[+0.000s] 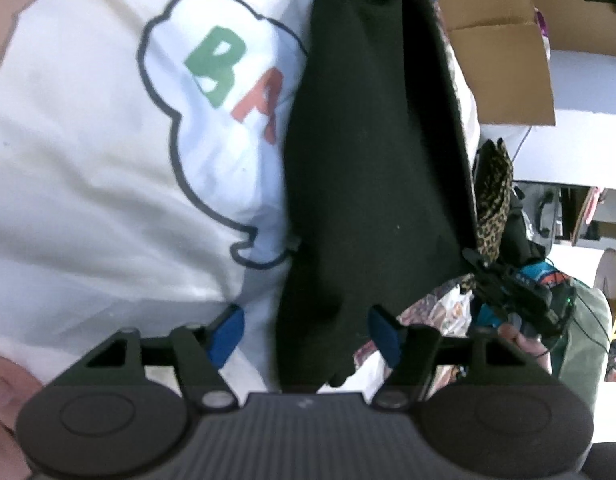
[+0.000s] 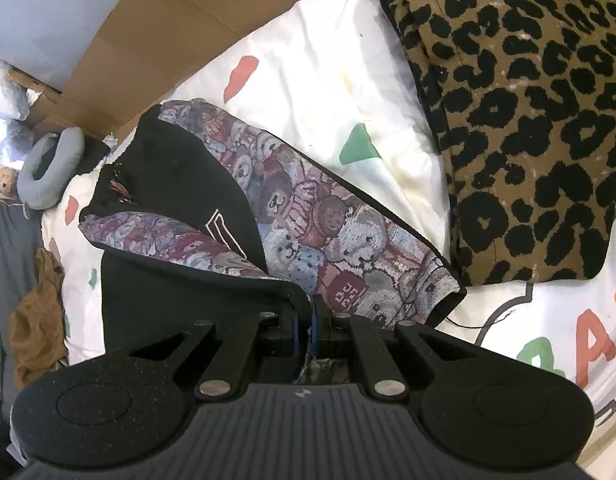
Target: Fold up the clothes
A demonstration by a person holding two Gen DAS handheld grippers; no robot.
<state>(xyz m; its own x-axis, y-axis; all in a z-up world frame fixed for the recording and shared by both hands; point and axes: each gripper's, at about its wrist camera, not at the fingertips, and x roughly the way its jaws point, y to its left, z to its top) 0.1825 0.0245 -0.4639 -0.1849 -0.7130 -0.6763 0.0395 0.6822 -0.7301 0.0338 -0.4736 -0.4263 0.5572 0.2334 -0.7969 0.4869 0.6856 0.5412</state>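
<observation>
My left gripper [image 1: 306, 334] stands half open with the black garment [image 1: 368, 152] hanging between its pads [image 1: 228, 334], nothing pinched that I can see. At three o'clock, my right gripper [image 2: 306, 322] is clamped on that garment's teddy-print lining [image 2: 328, 224], which lies on the white bedsheet [image 2: 316, 80]. Folding looks barely begun to me. Only the right view shows the leopard cushion [image 2: 528, 120] at one o'clock.
</observation>
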